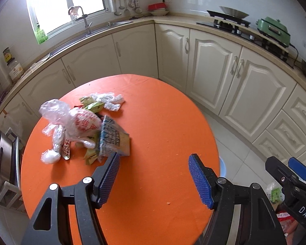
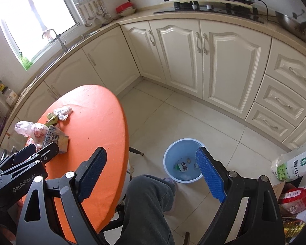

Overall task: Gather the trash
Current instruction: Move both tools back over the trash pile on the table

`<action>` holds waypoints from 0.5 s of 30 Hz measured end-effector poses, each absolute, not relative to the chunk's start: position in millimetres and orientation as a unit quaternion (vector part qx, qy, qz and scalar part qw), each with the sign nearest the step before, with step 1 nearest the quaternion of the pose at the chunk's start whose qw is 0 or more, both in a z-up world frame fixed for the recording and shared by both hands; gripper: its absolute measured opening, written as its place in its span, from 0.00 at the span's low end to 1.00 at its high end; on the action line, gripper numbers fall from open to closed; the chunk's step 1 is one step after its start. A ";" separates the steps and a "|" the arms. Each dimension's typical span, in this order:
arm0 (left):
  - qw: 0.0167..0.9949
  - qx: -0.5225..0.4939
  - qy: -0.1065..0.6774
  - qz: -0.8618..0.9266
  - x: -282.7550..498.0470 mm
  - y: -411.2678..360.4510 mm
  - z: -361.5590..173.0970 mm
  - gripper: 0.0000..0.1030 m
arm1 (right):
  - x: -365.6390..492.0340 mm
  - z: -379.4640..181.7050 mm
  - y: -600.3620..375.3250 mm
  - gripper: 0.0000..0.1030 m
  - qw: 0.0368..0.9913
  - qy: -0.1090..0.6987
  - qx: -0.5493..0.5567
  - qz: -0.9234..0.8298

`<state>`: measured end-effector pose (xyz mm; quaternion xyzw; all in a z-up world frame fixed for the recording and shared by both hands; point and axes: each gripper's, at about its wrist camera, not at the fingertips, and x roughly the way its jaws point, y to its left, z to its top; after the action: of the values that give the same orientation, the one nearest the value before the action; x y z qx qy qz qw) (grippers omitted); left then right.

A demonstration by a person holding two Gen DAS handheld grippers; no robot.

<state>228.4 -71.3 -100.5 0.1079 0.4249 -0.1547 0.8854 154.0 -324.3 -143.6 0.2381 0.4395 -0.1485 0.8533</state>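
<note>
My left gripper (image 1: 154, 180): wide apart and holding nothing. It hangs over the near, bare part of the orange bench (image 1: 163, 122), tipped down, so I judge it is lined up to reach the trash next.
My right gripper (image 2: 151, 175): also spread wide and empty. It hangs off the side of the bench, above my knee (image 2: 146, 200) and the floor.
Blue bin (image 2: 171, 157): it stands on the floor just beside the bench, past my knee. I think it sits there so trash has a short way to go. A small green and white packet (image 2: 181, 166) and a few scraps already lie in the bottom.
Trash pile (image 1: 81, 128): still on the bench, on its left side, past my left gripper. It is all bunched up together, so one grab may catch more than one thing.
Box in the pile (image 1: 114, 139): a flat printed carton, tilted up, the closest bit of trash to my left gripper – not touching it.
Bags in the pile: a clear crinkly bag (image 1: 55, 112), a white bag with red print (image 1: 84, 123), a shiny silver wrapper (image 1: 58, 139), green wrappers (image 1: 94, 106).
Crumpled white plastic (image 1: 110, 100): at the far end of the pile.
Hard to see: what is under the bags – they cover each other. The bin's right rim hides behind my right gripper's blue pad. The print on the box is too blurry to read.
</note>
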 end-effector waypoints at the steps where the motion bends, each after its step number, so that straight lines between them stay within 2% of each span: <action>1: 0.886 0.103 0.426 -0.149 228.5 -62.7 -98.2 0.64 | 156.4 -141.9 -317.9 0.88 0.855 0.440 0.235 -0.144; 15: 0.894 0.023 0.443 -0.069 234.9 50.1 -79.1 0.64 | 210.0 -135.4 -224.1 0.88 0.858 0.472 0.192 -0.055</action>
<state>234.9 50.1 -79.1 0.0232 0.4428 -0.0691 0.8937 210.0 -224.1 -135.4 0.1920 0.4724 -0.0555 0.8585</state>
